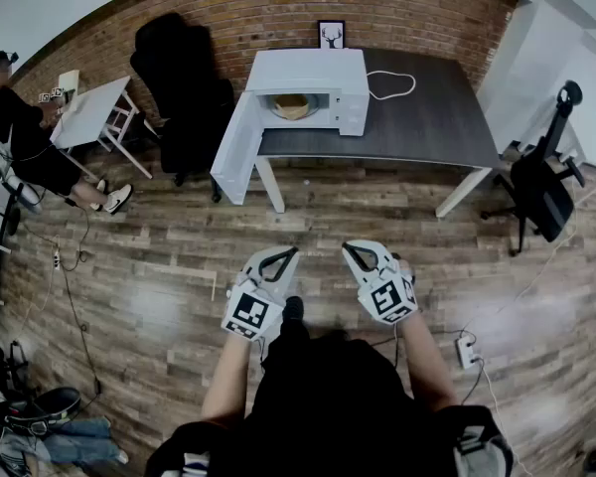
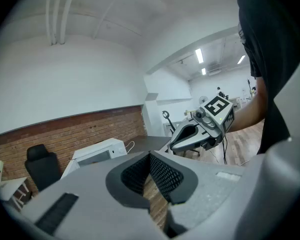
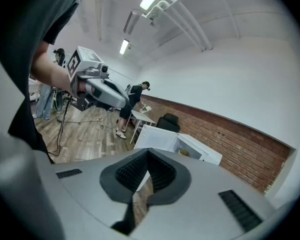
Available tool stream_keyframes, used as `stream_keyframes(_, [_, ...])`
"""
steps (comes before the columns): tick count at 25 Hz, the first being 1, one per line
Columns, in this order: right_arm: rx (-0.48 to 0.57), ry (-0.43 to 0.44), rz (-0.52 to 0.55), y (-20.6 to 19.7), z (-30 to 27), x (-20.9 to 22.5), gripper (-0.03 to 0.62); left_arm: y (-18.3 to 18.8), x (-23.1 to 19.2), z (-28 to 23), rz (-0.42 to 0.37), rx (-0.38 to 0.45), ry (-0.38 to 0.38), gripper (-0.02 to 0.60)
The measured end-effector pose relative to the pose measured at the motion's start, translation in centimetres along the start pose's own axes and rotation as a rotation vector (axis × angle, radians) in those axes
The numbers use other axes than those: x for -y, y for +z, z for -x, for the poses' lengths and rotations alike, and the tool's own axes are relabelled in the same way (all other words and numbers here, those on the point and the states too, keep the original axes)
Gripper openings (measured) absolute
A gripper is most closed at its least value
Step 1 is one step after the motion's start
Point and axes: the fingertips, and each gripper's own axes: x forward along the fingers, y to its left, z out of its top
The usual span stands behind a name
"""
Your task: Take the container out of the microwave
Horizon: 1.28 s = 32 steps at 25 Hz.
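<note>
Container (image 1: 292, 106) sitting inside microwave (image 1: 308, 68) on table (image 1: 427, 117), door (image 1: 236, 152) hanging open for access | left gripper (image 1: 290, 254), right gripper (image 1: 350, 249) hovering well short, fingers pressing together, gripping nothing.

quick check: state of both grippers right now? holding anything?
left gripper: closed, nothing between the jaws.
right gripper: closed, nothing between the jaws.
</note>
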Motion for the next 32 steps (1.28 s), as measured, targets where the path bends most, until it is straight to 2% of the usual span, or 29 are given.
stream_keyframes(13, [0.004,0.018,-0.023,-2.0,3.6,0.6,-0.003,0.3,3.2,-0.8,0.063,0.002,0.005,0.002])
stream_keyframes(18, [0.006,0.038,-0.036,-3.1,4.7,-0.1,-0.002,0.2,4.6,-1.0,0.073,-0.015,0.011,0.002])
stream_keyframes(20, [0.003,0.042,-0.033,-3.5,4.8,-0.3,-0.002,0.5,4.9,-1.0,0.053,-0.01,0.012,0.002])
stream_keyframes(22, [-0.005,0.044,-0.032,-3.6,4.9,-0.4,-0.002,0.8,5.0,-0.9,0.027,-0.004,0.012,0.002])
stream_keyframes(25, [-0.003,0.058,-0.039,-3.9,4.6,-0.8,-0.002,0.1,4.8,-0.6,0.061,-0.024,0.025,0.002])
stream_keyframes(32, [-0.013,0.058,-0.034,-4.2,2.2,-0.2,-0.002,-1.1,2.6,-1.1,0.086,-0.038,0.023,0.002])
